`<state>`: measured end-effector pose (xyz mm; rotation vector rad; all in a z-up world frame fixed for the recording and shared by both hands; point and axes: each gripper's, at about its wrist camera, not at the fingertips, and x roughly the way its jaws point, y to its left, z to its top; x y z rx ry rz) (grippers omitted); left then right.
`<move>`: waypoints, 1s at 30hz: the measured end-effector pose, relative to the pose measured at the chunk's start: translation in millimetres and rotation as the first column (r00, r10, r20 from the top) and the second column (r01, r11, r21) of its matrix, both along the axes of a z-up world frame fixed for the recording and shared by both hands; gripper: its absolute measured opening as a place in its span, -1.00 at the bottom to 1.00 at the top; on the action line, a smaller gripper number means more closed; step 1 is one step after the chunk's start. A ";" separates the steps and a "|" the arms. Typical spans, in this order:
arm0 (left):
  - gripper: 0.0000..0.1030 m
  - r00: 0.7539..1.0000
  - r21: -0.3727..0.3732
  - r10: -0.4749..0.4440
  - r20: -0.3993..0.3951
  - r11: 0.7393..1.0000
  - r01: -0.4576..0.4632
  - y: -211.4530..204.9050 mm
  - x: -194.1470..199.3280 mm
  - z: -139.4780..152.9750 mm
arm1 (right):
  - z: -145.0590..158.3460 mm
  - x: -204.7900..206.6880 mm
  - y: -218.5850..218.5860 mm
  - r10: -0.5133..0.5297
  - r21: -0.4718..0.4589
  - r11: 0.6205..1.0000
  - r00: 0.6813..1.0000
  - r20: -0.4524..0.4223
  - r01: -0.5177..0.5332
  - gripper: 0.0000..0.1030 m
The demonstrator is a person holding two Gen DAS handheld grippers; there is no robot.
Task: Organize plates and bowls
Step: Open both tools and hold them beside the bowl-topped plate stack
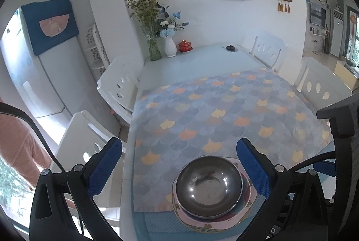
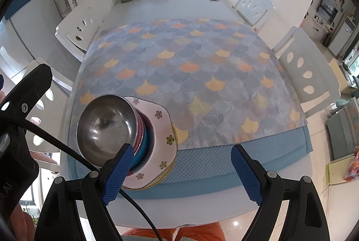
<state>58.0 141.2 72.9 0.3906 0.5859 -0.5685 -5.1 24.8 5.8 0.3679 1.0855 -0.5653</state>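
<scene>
Shiny round steel bowl (image 1: pixel 209 186) atop stacked floral plates (image 2: pixel 157 146) being flanked by left gripper (image 1: pixel 179 170), wide open, empty; right gripper (image 2: pixel 181 171) being held open, empty, beside stack

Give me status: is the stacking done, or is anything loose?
Done: steel bowl tops the coloured bowls, nested on the floral plate. In hand: nothing; left gripper and right gripper are open and empty. Left: no loose dishes visible on the patterned cloth.
</scene>
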 end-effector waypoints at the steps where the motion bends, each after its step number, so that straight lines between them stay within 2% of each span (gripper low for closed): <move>1: 0.99 1.000 0.001 0.004 0.005 1.000 -0.004 -1.7 0.0 1.0 | 0.3 -0.1 -2.0 0.003 0.002 1.000 1.000 0.005 -0.003 0.68; 10: 0.99 0.995 -0.004 0.098 -0.012 0.995 -0.098 -22.2 -4.4 8.2 | 9.7 6.8 -33.4 0.092 -0.009 0.996 0.995 0.021 -0.092 0.68; 18: 0.99 0.978 0.010 0.202 -0.048 0.979 -0.202 -21.1 -3.1 6.9 | 16.6 17.6 -40.1 0.190 -0.016 0.982 0.981 0.026 -0.190 0.68; 24: 0.99 0.971 0.019 0.229 -0.071 0.974 -0.228 -21.0 -2.7 0.8 | 12.6 20.2 -38.2 0.218 0.009 0.976 0.975 0.042 -0.219 0.68; 30: 0.99 0.968 0.030 0.231 -0.094 0.973 -0.230 -25.0 -0.4 -5.2 | 12.9 18.4 -41.5 0.210 -0.005 0.978 0.977 0.044 -0.210 0.68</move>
